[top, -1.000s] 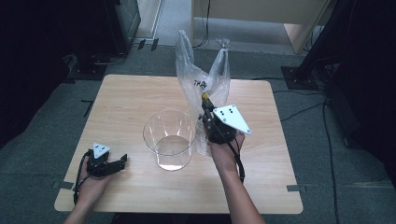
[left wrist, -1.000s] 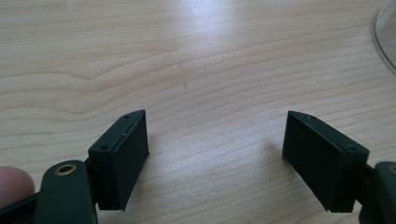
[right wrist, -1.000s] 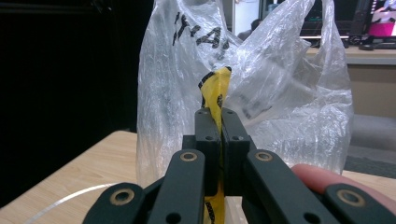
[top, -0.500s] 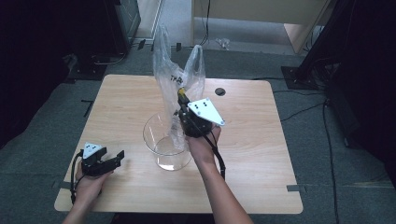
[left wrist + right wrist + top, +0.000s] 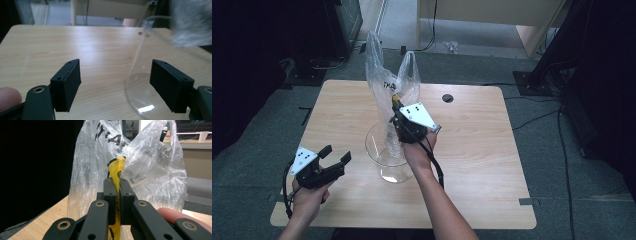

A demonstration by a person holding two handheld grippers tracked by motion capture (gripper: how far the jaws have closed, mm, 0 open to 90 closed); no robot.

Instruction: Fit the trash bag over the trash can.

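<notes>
A crumpled clear plastic bag (image 5: 384, 80) with black print stands up over a clear round bowl (image 5: 384, 162) at the middle of the wooden table (image 5: 482, 150). My right gripper (image 5: 396, 103) is shut on a yellow printed strip (image 5: 117, 166) of the bag (image 5: 152, 170), and its jaws (image 5: 118, 188) are pressed together on it. The bag's lower part hangs into the bowl. Above the table's front left stands my left gripper (image 5: 337, 153), open, with nothing between its jaws (image 5: 115, 82). The bowl's wall (image 5: 136, 60) rises just ahead of its right jaw.
A small dark hole (image 5: 447, 98) sits in the tabletop at the back right. Cables and dark stands lie on the grey floor around the table. A light wooden cabinet (image 5: 492, 15) stands beyond the far edge.
My right gripper has carried the bag to the left, from beside the bowl to over it. My left gripper has lifted off the table's front left corner.
</notes>
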